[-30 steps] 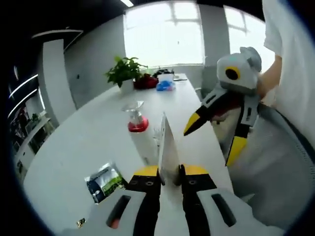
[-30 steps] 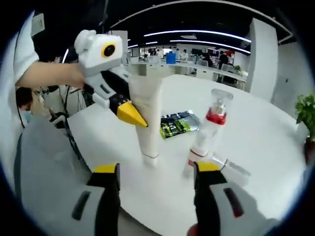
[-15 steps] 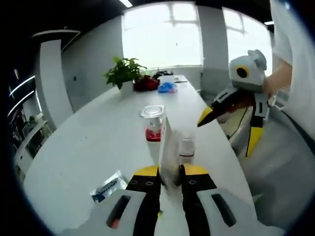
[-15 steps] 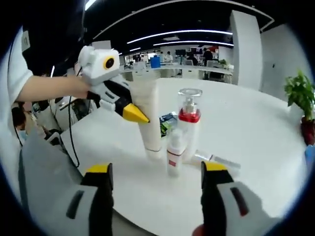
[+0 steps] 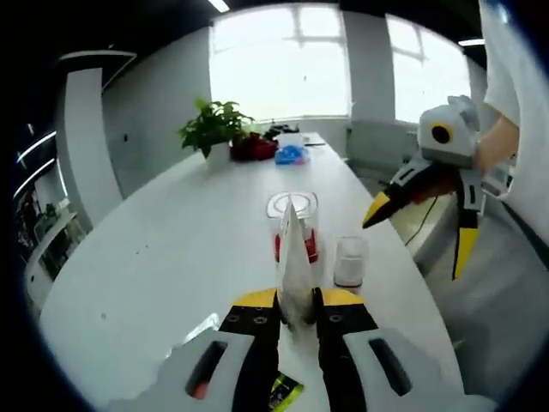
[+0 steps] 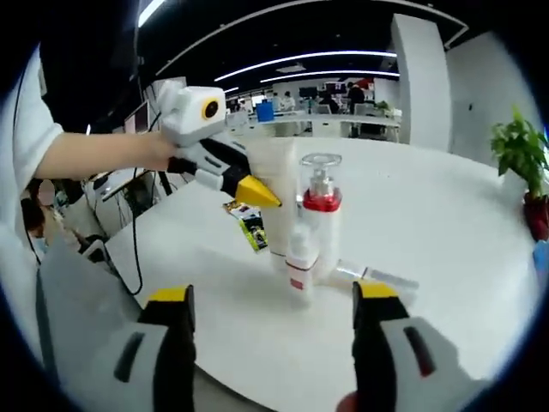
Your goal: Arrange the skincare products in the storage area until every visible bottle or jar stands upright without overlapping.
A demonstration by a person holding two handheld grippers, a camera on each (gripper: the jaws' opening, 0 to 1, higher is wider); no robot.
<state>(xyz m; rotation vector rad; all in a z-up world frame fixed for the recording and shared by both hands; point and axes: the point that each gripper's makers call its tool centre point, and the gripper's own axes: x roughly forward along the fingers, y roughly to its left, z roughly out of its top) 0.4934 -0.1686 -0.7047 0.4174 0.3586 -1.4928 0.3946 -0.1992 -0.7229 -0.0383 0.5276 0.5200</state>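
Gripping the white tube by its flat crimped end, jaws of the left gripper closed tight on it, tube standing upright on the white table. Seen from the right gripper view, left gripper reaching in from the left on an outstretched bare arm, yellow tips against the top of the tube. Right gripper held back at the near table edge, jaws spread wide with nothing between them; same gripper hanging off the table's right side in the left gripper view, yellow tips apart.

Clear pump bottle with red collar upright just beside the tube, small white bottle upright in front of it, both touching or nearly so; cannot tell which. Pump bottle mostly hidden behind the tube in the left gripper view. Green sachet flat on the table left of the tube. Clear thin item lying flat to the right, hard to make out. Potted plant at the far end.
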